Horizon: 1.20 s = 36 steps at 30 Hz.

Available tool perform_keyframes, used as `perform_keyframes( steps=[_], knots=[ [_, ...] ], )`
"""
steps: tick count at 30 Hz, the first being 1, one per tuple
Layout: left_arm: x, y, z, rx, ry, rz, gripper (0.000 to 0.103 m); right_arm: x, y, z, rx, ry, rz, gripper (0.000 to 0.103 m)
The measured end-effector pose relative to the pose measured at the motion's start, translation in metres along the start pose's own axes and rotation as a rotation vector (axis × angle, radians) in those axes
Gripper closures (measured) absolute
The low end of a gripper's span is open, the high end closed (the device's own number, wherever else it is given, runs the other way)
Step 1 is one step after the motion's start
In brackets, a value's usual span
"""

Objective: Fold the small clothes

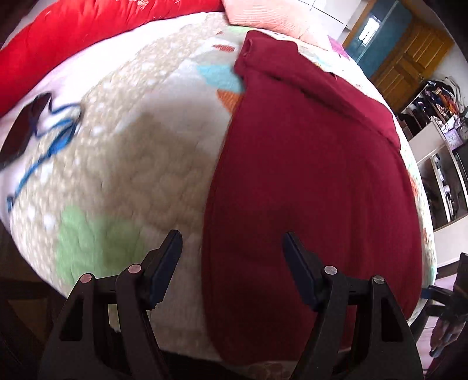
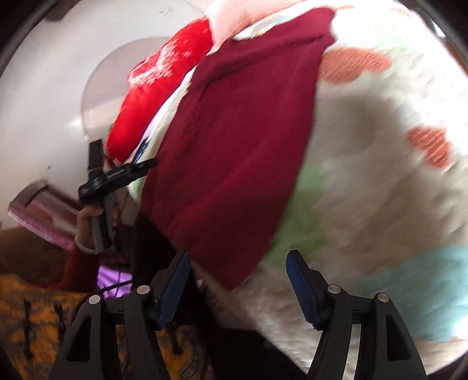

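Observation:
A dark red garment lies folded lengthwise into a long strip on the patterned quilt. My left gripper is open and empty, above the garment's near left edge. In the right wrist view the same garment runs away from me on the quilt. My right gripper is open and empty, over the garment's near end. The left gripper, held in a hand, shows at the garment's far left side.
A bright red duvet and a pink pillow lie at the head of the bed. A dark item with a blue cord lies on the quilt's left. White shelves and a wooden door stand to the right.

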State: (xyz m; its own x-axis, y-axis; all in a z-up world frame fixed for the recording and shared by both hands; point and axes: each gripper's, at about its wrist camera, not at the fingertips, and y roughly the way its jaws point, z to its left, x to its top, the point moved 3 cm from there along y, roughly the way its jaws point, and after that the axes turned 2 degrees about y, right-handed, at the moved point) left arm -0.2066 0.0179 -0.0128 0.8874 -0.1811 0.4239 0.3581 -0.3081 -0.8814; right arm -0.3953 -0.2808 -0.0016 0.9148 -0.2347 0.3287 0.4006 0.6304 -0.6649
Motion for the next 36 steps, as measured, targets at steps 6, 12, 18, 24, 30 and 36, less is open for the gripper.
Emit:
perform_keyframes(
  steps=[6, 12, 18, 24, 30, 36],
  knots=[
    [-0.013, -0.007, -0.005, -0.008, 0.014, -0.006, 0.032, 0.011, 0.005, 0.006, 0.014, -0.031, -0.032, 0.034],
    [-0.03, -0.006, -0.01, -0.024, 0.032, -0.001, 0.031, 0.024, 0.017, -0.002, 0.091, -0.017, -0.068, 0.033],
    [-0.041, -0.003, -0.02, -0.068, 0.073, 0.039, 0.03, 0.026, 0.035, 0.0, 0.24, -0.016, -0.065, 0.056],
    [-0.04, -0.007, -0.021, -0.101, 0.063, 0.05, 0.079, 0.031, 0.05, 0.003, 0.287, -0.006, -0.08, 0.086],
    [-0.001, -0.034, -0.032, -0.203, 0.087, -0.023, 0.09, 0.065, 0.011, 0.023, 0.378, -0.064, -0.242, 0.09],
    [0.078, -0.056, -0.044, -0.263, 0.073, -0.184, 0.09, 0.139, -0.037, 0.031, 0.317, -0.144, -0.472, 0.091]
  ],
)
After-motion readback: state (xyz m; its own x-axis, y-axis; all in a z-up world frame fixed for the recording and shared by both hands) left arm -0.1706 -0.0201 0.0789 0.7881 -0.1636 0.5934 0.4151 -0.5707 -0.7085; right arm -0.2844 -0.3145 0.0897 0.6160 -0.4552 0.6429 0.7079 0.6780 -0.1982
